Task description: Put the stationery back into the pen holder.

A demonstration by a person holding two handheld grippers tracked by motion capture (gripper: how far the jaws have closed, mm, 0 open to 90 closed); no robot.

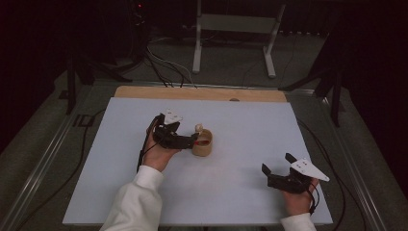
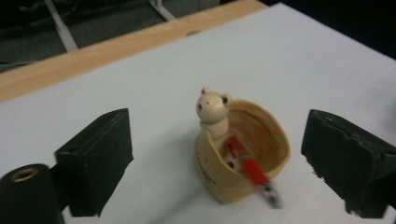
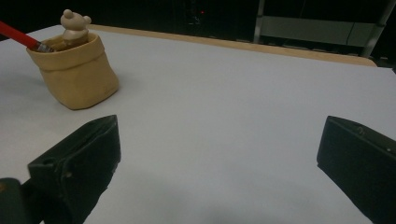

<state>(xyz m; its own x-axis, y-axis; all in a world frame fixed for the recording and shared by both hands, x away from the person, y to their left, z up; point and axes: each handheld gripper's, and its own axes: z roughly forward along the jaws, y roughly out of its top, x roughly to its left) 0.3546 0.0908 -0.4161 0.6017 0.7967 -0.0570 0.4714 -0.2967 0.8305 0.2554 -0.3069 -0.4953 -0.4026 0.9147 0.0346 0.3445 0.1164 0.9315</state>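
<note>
A tan, soft-looking pot (image 1: 202, 145) stands left of the middle of the white table (image 1: 240, 125). A small cream bear figure (image 1: 198, 128) pokes up from its far rim, and a red pen (image 2: 247, 165) leans out over the near rim, blurred. My left gripper (image 1: 194, 139) is at the pot's left side. In the left gripper view it (image 2: 220, 149) is open, with a jaw on each side of the pot (image 2: 243, 158) and neither touching it. My right gripper (image 1: 277, 163) is open over bare table at the near right. Its view (image 3: 223, 140) has the pot (image 3: 74, 77) far off at upper left.
A wooden strip (image 1: 199, 93) runs along the table's far edge. Beyond it on the floor stand a white metal frame (image 1: 235, 29), loose cables (image 1: 163, 67) and dark stand legs (image 1: 332, 82). Bare table lies between the pot and my right gripper.
</note>
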